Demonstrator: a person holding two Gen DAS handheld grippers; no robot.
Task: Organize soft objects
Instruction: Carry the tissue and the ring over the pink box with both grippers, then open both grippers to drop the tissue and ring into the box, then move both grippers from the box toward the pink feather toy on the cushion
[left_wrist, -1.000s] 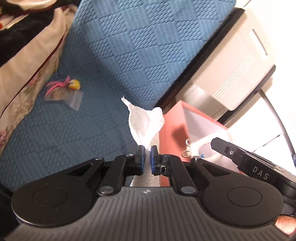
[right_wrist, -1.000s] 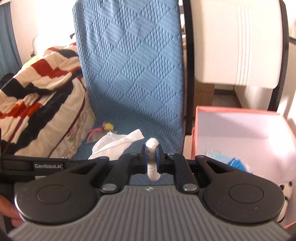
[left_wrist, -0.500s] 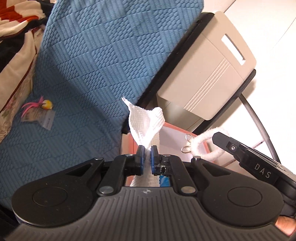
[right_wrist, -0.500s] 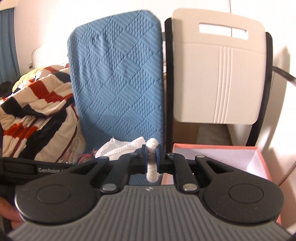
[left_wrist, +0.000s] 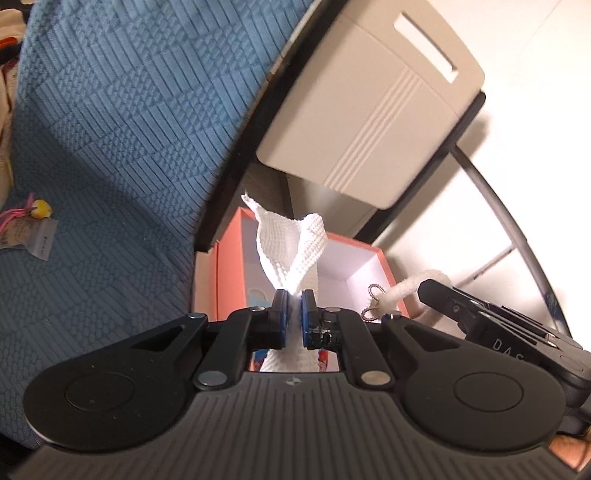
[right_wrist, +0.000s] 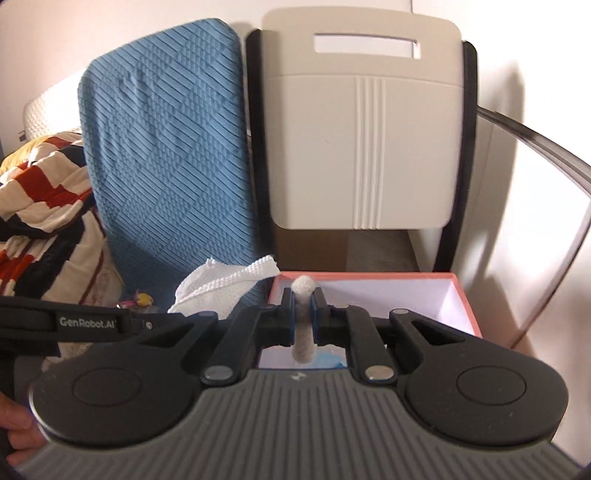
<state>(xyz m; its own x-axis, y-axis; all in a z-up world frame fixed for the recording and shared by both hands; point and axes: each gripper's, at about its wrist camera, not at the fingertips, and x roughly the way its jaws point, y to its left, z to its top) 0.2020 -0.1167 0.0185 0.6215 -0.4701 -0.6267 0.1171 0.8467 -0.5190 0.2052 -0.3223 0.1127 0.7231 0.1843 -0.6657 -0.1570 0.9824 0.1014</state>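
L gripper pinches a white cloth w/ jaws nearly closed; cloth's long axis runs up-down through the jaws, free end fanning upward, over the pink box. R gripper clamps a white cord, upright, tip pointing up, above the box by the blue cushion.

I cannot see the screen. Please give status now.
Left claw shut on white cloth. Right claw shut on white cord. Pink box below, nothing blocking.

Blue textured cushion upright beside cream chair back; pale wall, perhaps sunlit.
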